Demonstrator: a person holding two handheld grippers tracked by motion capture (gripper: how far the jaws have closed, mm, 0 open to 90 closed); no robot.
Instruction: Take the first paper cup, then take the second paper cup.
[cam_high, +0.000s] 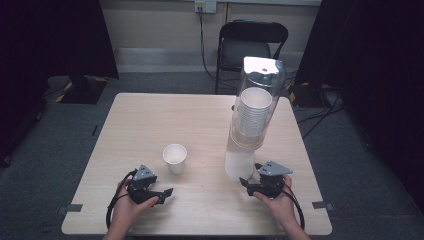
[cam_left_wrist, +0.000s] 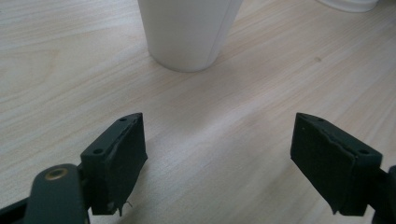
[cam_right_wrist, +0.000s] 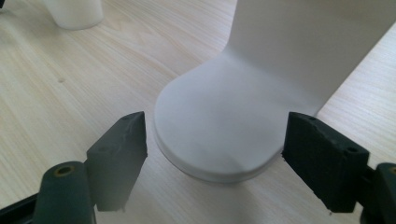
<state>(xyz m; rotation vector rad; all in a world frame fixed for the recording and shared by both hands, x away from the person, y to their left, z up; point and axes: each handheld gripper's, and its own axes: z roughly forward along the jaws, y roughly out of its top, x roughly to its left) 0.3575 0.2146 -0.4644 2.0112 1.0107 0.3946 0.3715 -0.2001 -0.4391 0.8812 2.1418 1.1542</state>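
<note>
A single white paper cup (cam_high: 175, 157) stands upright on the wooden table (cam_high: 150, 115). My left gripper (cam_high: 165, 195) rests low just in front of it, open, with bare table between its jaws; in the left gripper view the cup (cam_left_wrist: 187, 32) stands a short way ahead of the gripper (cam_left_wrist: 217, 135). To the right rises a tall clear cup dispenser (cam_high: 252, 115) holding a stack of white cups. My right gripper (cam_high: 250, 175) is at its foot. In the right gripper view the dispenser's round white base (cam_right_wrist: 219, 93) sits just ahead of the gripper (cam_right_wrist: 215, 135), whose open jaws stand apart from it.
A black folding chair (cam_high: 252, 42) stands behind the table's far edge, with cables on the floor near it. Dark curtains hang at both sides. The lone cup (cam_right_wrist: 74, 11) shows far left in the right gripper view.
</note>
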